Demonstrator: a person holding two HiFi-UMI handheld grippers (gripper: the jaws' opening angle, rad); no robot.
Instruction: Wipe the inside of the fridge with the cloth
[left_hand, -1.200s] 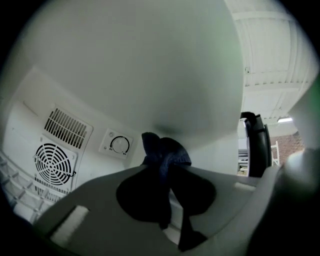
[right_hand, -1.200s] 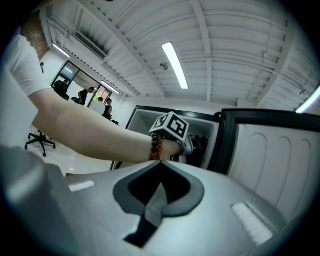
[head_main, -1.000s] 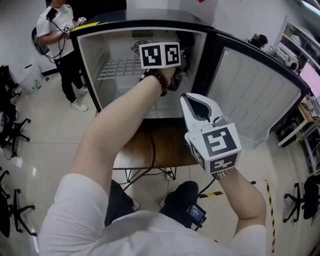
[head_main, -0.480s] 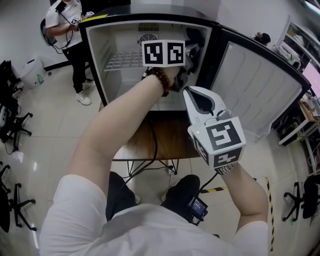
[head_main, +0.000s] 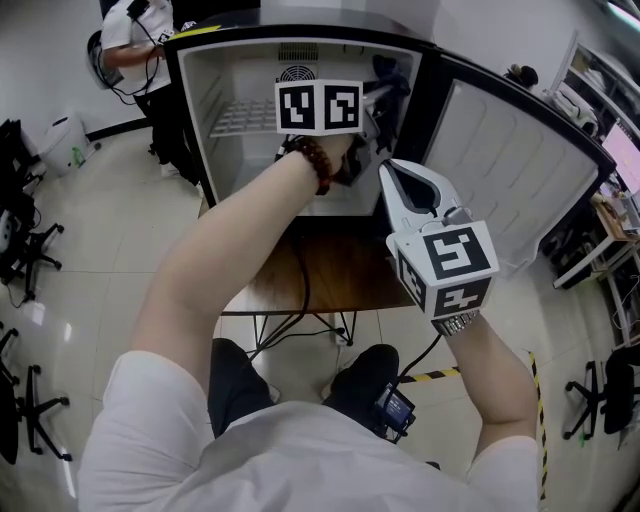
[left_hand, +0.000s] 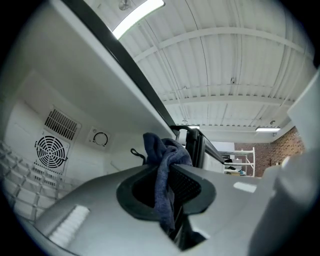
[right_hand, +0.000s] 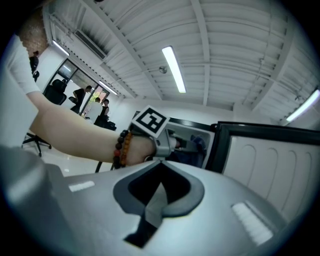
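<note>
the fridge (head_main: 188, 120) stands on a wooden table (head_main: 335, 285) with its door (head_main: 520, 170) swung wide to the right. the person's left arm reaches into it, and the left gripper (head_main: 385, 92) is up in the top right corner of the inside, near the door's hinge side. its jaws are clamped on a dark blue cloth (head_main: 393, 72). in the left gripper view the cloth (left_hand: 165, 152) is pinched between the two pads of the left gripper (left_hand: 169, 172), with a bunched end sticking out past the tips, close under the fridge's ceiling and right wall. whether it actually touches either surface i can't tell. a round fan grille (left_hand: 50, 150) sits on the back wall to the left, above a wire shelf (head_main: 240, 118).

the right gripper (head_main: 388, 172) hangs outside, in front of the fridge's lower right corner and above the table's edge. in its own view the right gripper (right_hand: 159, 192) has its jaws pressed together with nothing between them.

another person (head_main: 130, 45) stands beyond the fridge's left side.
</note>
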